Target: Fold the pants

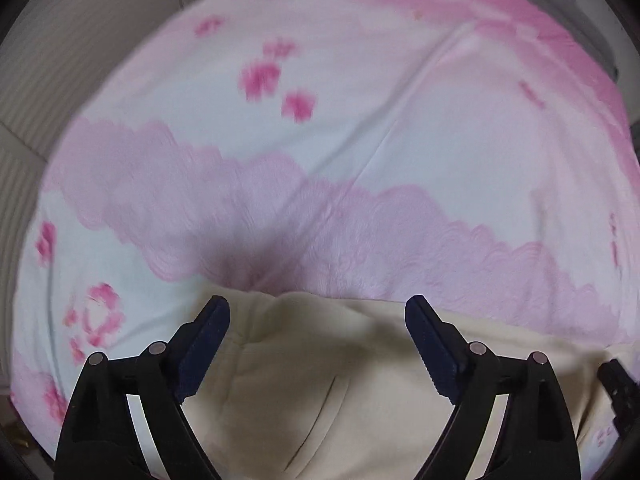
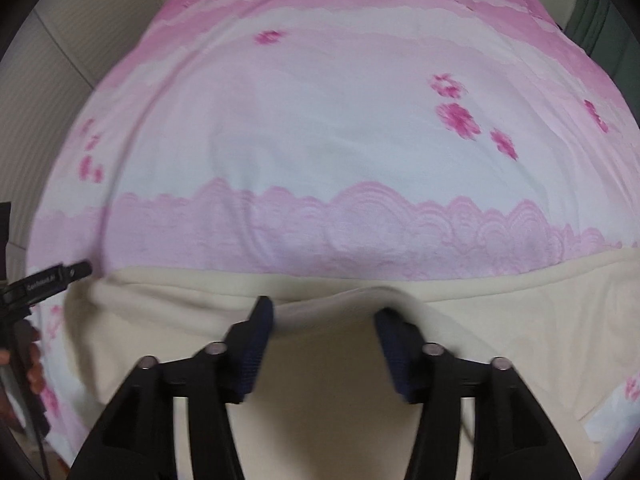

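Cream pants (image 1: 320,392) lie on a pink and white flowered bedsheet (image 1: 360,140), filling the near part of both views. My left gripper (image 1: 317,306) points steeply down over the far edge of the pants. Its jaws stand wide apart, with nothing pressed between the dark blue pads. In the right wrist view the pants (image 2: 320,400) have a raised folded edge at the far side. My right gripper (image 2: 324,311) is open about halfway, and that raised edge sits loosely between its pads. The cloth drapes slightly over the right fingertip.
The sheet (image 2: 320,140) stretches far ahead across the bed. Pale walls (image 1: 60,80) border it on the left. At the left edge of the right wrist view are a black tool body with a cable (image 2: 36,280) and a person's hand (image 2: 32,364). A dark green object (image 2: 608,28) stands at the far right.
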Demonstrator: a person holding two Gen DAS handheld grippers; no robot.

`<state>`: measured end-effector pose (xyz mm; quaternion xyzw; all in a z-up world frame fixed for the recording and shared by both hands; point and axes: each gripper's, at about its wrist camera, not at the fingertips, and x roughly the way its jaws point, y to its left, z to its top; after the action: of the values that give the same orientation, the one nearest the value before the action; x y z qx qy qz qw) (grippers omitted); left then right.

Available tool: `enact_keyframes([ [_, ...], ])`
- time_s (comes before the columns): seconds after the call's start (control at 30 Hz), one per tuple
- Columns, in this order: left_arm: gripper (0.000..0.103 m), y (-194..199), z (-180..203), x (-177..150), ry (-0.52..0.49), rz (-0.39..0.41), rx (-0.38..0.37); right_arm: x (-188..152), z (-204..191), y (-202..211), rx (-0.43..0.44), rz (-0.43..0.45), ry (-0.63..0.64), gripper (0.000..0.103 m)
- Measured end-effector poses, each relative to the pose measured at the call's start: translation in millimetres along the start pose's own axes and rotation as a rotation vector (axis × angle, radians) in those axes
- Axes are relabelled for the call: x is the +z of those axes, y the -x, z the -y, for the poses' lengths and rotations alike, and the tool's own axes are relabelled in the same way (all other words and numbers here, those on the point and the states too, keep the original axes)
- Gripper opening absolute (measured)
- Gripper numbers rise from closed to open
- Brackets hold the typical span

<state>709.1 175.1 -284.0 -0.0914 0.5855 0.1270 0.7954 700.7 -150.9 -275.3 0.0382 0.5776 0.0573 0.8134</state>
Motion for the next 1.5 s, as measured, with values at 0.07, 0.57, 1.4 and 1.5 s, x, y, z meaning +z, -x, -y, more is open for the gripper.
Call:
enact_keyframes([
  [0.07, 0.090, 25.9, 4.3, -12.5, -0.059, 0.029, -0.044, -3.3, -8.1, 18.8, 0.014, 0.049, 0.029, 0.057],
  [0.57, 0.090, 200.9, 73.0, -165.7, -0.541, 0.298, -0.342, -145.3, -0.1, 192.0, -0.091, 0.280, 0.038, 0.068],
  [1.4, 0.090, 202.8, 232.9, -428.4, -0.491, 0.065, -0.185, -346.1, 221.2, 133.9, -0.081, -0.080, 0.065, 0.068],
  [1.5, 0.090, 202.0, 225.8, -435.4, -0.471, 0.055, -0.172, -358.4, 226.4, 104.0, -0.085, -0.154, 0.054, 0.068],
])
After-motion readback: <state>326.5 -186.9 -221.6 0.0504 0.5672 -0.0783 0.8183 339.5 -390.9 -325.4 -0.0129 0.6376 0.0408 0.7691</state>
